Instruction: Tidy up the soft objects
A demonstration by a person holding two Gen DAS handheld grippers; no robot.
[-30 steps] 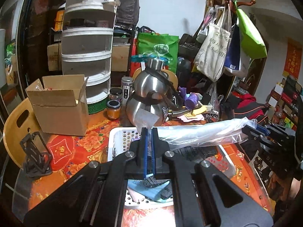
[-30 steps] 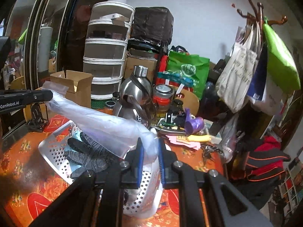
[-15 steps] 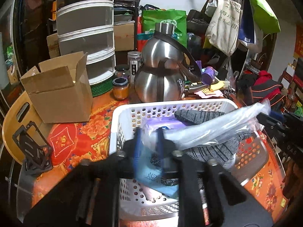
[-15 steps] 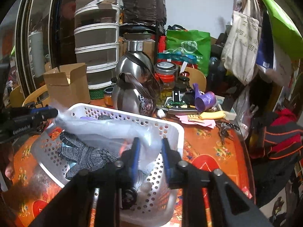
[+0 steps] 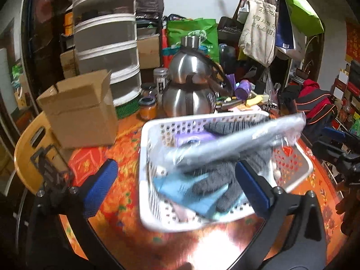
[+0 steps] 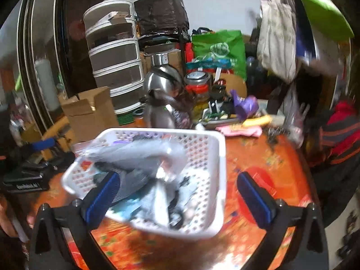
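Note:
A white perforated basket (image 5: 153,132) stands on the red-orange table; it also shows in the right wrist view (image 6: 216,157). A clear plastic bag (image 5: 238,139) lies loose across the basket, over a dark knit glove (image 5: 220,177), a blue soft item (image 5: 186,191) and a purple item (image 5: 193,137). The bag also shows in the right wrist view (image 6: 144,155). My left gripper (image 5: 177,186) is open and empty in front of the basket. My right gripper (image 6: 180,193) is open and empty, just before the basket's near corner.
A steel kettle (image 5: 191,90) stands behind the basket. A cardboard box (image 5: 81,108) and jars (image 5: 148,108) stand at the left, with stacked drawers (image 5: 105,45) behind. A wooden chair (image 5: 29,148) is at the table's left edge. Clutter (image 6: 240,114) lies at the back right.
Both grippers have let go of the plastic bag and opened wide. The bag has dropped into the basket. Both grippers have drawn back a little from it.

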